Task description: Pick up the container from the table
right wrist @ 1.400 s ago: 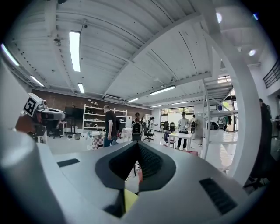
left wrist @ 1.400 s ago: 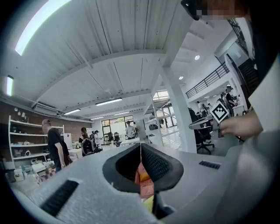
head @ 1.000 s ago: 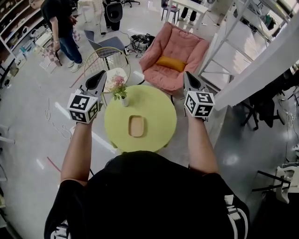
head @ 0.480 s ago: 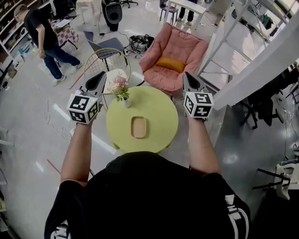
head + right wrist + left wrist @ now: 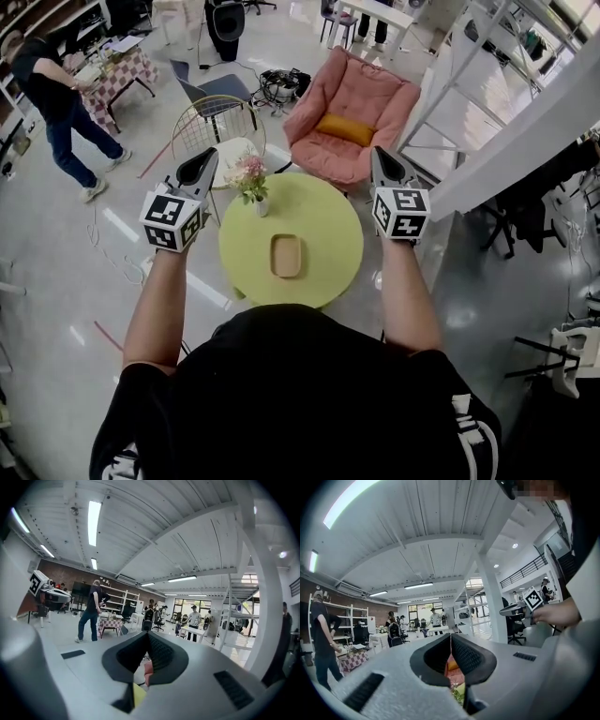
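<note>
A small tan container [image 5: 285, 256] with rounded corners lies near the middle of a round yellow-green table [image 5: 333, 225]. My left gripper [image 5: 207, 156] hovers high, over the table's left rim, with its jaws shut and empty. My right gripper [image 5: 378, 152] hovers high, over the right rim, also shut with nothing in it. Both point level, away from me. In the left gripper view the jaws [image 5: 451, 637] meet at the tips. In the right gripper view the jaws [image 5: 148, 635] are likewise closed. The container shows in neither gripper view.
A vase of pink flowers [image 5: 251, 178] stands at the table's far left. A pink armchair [image 5: 352, 112] with an orange cushion sits beyond the table, a wire side table [image 5: 217, 127] to its left. A person [image 5: 56, 98] walks at far left. White shelving [image 5: 487, 84] rises on the right.
Both grippers and the view have drifted slightly right, so the table sits a little further right in the picture. The person at the far left has walked on leftward. Both jaws stay shut.
</note>
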`<state>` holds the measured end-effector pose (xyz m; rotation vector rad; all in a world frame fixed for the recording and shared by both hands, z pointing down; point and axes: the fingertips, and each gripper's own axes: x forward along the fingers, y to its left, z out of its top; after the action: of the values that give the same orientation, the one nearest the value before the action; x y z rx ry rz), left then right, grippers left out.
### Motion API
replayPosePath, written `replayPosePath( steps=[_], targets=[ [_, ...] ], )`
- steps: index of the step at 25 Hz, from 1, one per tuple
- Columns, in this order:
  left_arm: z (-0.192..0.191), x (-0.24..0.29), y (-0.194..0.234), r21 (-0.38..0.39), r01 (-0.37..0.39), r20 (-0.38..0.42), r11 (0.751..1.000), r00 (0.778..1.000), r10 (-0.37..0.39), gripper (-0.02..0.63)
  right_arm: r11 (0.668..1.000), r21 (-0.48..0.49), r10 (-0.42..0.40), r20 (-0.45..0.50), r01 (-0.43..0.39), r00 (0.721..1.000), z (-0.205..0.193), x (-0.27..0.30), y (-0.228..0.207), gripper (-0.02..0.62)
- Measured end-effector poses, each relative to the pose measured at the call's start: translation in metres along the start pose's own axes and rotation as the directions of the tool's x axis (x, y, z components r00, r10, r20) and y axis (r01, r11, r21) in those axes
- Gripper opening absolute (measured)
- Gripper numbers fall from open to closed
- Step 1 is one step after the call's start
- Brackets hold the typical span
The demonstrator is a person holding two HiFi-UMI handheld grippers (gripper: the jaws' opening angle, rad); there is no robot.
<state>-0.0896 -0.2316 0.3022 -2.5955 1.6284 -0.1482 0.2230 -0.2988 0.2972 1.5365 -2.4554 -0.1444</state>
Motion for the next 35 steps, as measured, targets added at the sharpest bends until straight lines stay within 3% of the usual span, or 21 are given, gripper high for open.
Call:
replayPosePath(
  steps=[21,35],
  targets=[
    [-0.030,-0.015,0.023,-0.054,0.046,0.005,0.997,0.999,-0.046,0.018,0.999,-0.042,0.015,-0.082,-0.019,0.996,-0.022,0.012,0.052,0.009],
    [-0.036,-0.013,0.021,-0.068,0.075,0.011,0.995,0.997,-0.074,0.018,1.000,-0.017,0.017,-0.110,-0.019,0.994,-0.037,0.006,0.058,0.009]
  ],
)
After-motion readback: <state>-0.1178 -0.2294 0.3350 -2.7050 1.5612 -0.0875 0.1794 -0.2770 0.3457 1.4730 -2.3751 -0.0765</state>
